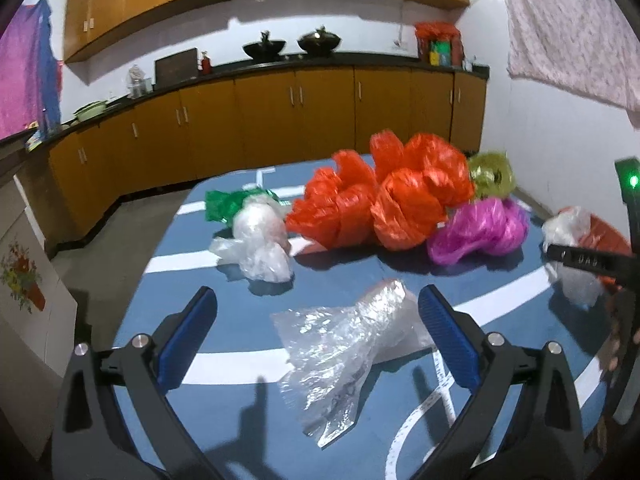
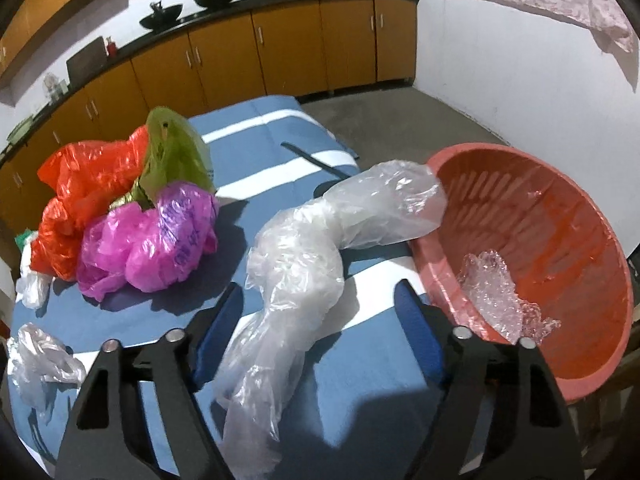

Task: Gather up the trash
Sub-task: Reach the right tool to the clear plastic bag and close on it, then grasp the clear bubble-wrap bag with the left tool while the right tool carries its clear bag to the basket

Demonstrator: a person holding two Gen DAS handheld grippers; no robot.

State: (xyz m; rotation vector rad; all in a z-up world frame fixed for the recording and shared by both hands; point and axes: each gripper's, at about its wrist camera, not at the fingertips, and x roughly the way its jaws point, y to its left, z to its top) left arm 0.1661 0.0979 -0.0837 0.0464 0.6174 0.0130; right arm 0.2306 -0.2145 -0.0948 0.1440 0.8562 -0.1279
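Crumpled plastic bags lie on a blue table (image 1: 360, 272) with white stripes. My left gripper (image 1: 318, 300) is open above a clear crumpled bag (image 1: 340, 352) that lies between its fingers. My right gripper (image 2: 320, 300) is open around a long clear bag (image 2: 304, 276) whose far end leans on the rim of a red basket (image 2: 552, 240). The basket holds one clear crumpled wrapper (image 2: 496, 296). Orange bags (image 1: 380, 200), a pink bag (image 1: 476, 228), an olive bag (image 1: 492, 174), a green bag (image 1: 224, 204) and a clear bag (image 1: 260, 240) sit further back.
The right gripper's body (image 1: 624, 240) shows at the right edge of the left wrist view. A white measuring tape (image 1: 420, 412) lies on the table. Wooden cabinets (image 1: 280, 120) with a black counter run along the far wall. A small clear bag (image 2: 40, 360) lies at the table's left edge.
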